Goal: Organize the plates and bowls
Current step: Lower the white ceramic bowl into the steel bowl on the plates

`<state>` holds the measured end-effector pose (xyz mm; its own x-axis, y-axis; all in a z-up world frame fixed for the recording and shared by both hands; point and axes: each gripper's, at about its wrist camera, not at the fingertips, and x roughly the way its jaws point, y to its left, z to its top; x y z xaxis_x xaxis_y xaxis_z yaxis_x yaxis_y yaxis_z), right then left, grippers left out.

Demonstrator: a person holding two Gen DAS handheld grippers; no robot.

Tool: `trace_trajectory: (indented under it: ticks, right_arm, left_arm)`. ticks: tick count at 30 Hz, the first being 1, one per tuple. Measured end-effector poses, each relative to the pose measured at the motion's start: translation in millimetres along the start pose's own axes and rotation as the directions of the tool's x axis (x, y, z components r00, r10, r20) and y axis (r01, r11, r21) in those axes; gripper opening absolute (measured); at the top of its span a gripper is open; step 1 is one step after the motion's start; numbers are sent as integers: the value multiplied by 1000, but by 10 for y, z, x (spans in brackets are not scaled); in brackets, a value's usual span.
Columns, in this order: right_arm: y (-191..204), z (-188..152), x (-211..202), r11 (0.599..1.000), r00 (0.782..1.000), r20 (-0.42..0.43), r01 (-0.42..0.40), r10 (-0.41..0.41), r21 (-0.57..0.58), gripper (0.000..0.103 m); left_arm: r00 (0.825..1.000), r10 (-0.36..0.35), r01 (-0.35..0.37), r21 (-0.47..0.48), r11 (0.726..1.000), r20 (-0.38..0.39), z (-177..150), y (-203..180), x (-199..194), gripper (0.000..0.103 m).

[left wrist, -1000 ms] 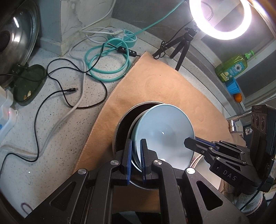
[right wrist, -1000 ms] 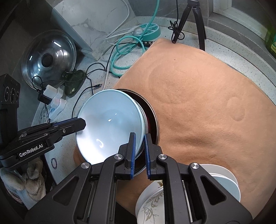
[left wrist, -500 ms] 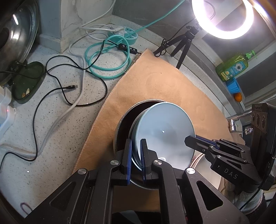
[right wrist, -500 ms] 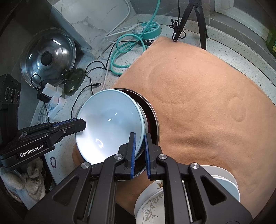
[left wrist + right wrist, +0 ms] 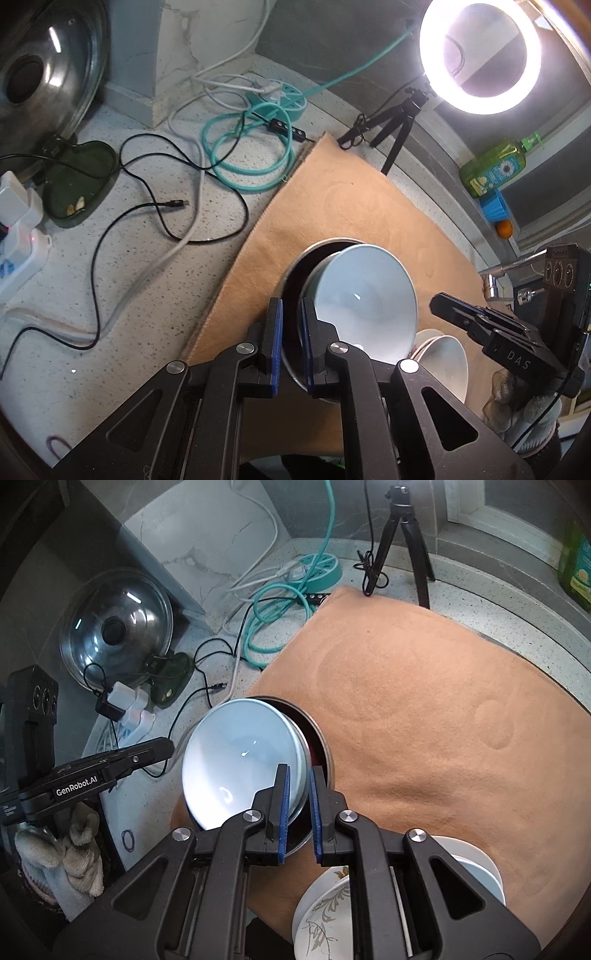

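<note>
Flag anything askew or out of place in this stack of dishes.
The pale blue bowl sits tilted inside the dark metal-rimmed dish, leaning instead of nested flat. Both grippers, left and right, clamp opposite sides of the stack. Nothing looks spilled or broken.

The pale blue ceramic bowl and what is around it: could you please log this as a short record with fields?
held item: pale blue ceramic bowl, tilted, over a dark metal-rimmed dish
left hand-held gripper: shut on the bowl's rim
right hand-held gripper: shut on the opposite rim
surface: tan felt mat
nearby: stacked white bowls, one with a leaf pattern
</note>
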<state>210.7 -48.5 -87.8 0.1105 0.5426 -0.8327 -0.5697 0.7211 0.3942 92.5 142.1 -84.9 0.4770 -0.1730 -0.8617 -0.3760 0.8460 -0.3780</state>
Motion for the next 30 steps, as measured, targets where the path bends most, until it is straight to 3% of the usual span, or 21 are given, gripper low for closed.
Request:
trace_trajectory:
  ticks: [12, 30]
  right_arm:
    - [-268, -76, 83, 996, 999, -26, -18, 20, 86, 10]
    - [-300, -179, 392, 989, 996, -75, -40, 51, 141, 10]
  left_arm:
    - [998, -40, 39, -24, 999, -44, -39, 130, 156, 8]
    - [994, -43, 44, 5, 999, -99, -89, 110, 364, 8]
